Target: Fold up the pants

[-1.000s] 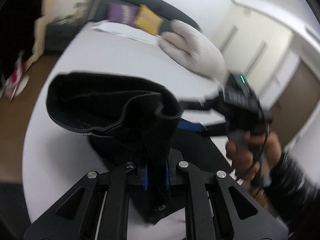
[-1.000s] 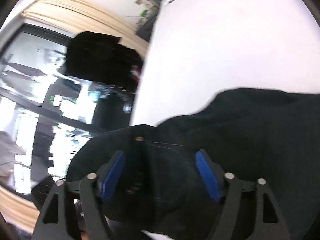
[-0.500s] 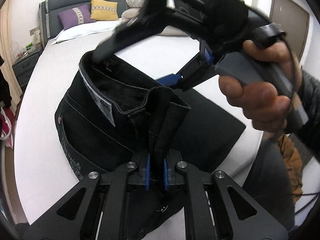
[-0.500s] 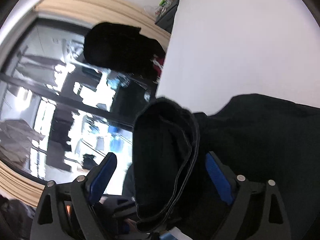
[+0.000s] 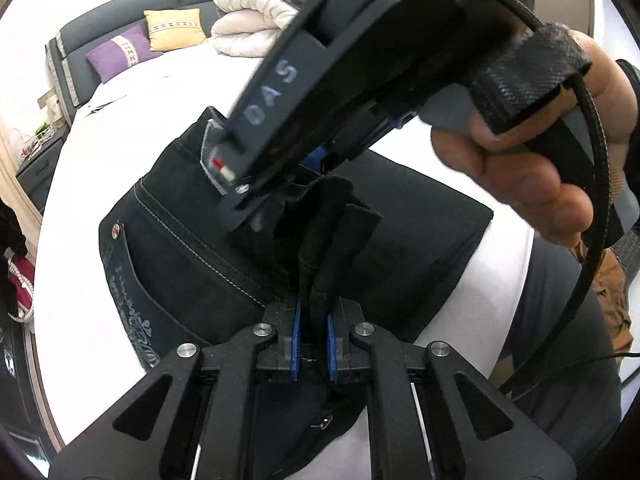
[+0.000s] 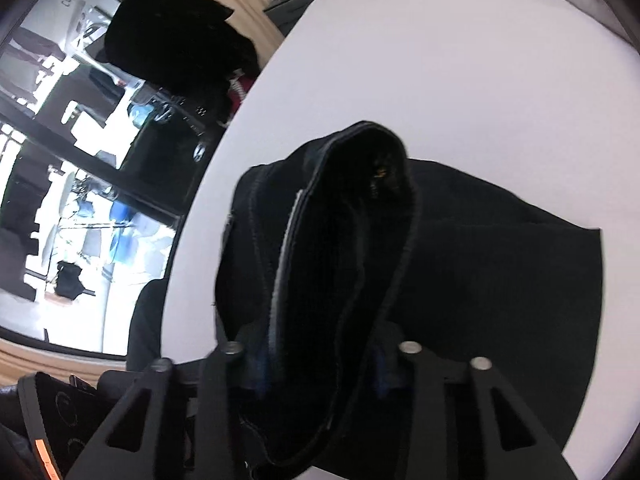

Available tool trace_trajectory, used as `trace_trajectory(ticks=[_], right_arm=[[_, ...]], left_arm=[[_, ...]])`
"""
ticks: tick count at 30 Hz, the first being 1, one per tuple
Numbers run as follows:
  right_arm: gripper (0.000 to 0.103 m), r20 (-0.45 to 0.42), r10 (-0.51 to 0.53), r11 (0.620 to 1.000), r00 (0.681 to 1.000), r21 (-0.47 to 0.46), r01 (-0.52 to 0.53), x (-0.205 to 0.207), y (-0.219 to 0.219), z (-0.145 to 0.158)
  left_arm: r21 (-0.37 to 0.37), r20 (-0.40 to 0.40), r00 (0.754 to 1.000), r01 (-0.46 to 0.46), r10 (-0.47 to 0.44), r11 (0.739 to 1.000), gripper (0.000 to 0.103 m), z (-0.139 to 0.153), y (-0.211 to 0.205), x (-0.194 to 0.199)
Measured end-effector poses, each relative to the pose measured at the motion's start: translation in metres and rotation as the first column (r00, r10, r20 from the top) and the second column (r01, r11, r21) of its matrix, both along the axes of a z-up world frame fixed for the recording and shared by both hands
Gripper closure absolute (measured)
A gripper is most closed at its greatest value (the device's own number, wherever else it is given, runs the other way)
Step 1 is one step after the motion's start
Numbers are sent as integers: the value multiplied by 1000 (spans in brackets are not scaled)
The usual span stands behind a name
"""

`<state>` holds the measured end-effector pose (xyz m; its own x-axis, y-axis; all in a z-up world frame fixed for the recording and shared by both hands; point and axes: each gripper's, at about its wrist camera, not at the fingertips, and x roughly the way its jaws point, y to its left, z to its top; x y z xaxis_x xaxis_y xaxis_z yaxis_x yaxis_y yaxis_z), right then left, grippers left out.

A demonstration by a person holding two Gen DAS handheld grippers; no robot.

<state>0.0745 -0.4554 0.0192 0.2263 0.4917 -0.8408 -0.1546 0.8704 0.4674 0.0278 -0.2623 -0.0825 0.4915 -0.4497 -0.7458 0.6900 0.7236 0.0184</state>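
Black pants (image 5: 192, 240) lie partly folded on a white bed, waistband end lifted. My left gripper (image 5: 313, 344) is shut on a bunched fold of the waistband cloth. My right gripper (image 5: 320, 160) shows in the left wrist view just above and beyond the left one, reaching into the raised waistband. In the right wrist view the right gripper (image 6: 320, 364) has its blue pads close on either side of the pants' (image 6: 480, 264) raised waistband, which fills the gap; the pads are mostly hidden by cloth.
The white bed sheet (image 6: 440, 60) spreads around the pants. Purple and yellow pillows (image 5: 160, 40) and a folded cream duvet (image 5: 248, 20) sit at the grey headboard. A dark coat (image 6: 172, 40) hangs by the window at the left.
The right gripper has closed in around the raised waistband, its pads much nearer together. It has come closer above the left gripper. The left gripper keeps its hold.
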Motion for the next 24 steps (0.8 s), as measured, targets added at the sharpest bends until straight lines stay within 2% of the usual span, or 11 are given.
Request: trace_trajectory(ticks=[5,10,15,20,24], right_arm=[[88,9,-80,996,997,29,79,-12,-36,-6],[89,-20,-166,981,986,100,167,-22,-93,-17],[89,-42,-221,965,974,134,225,-36,-142,-28],[89,-74,-247,954,966,158,256,-40,-155,-43],[89,-103,-266,940,958,190,282,-47,-163,-61]], left_arm=[[2,-13,998,55,-55,998,95,-3,-41,-3],[2,-29,991,134,-134,991,95,1,-97,-5],[20,-49,981,189,-188,982,95,-9,-136,0],[32,-92,973,216,-213,976,95,-16,-175,13],[36,-121,969,220,-214,975,95,-26,-183,20]])
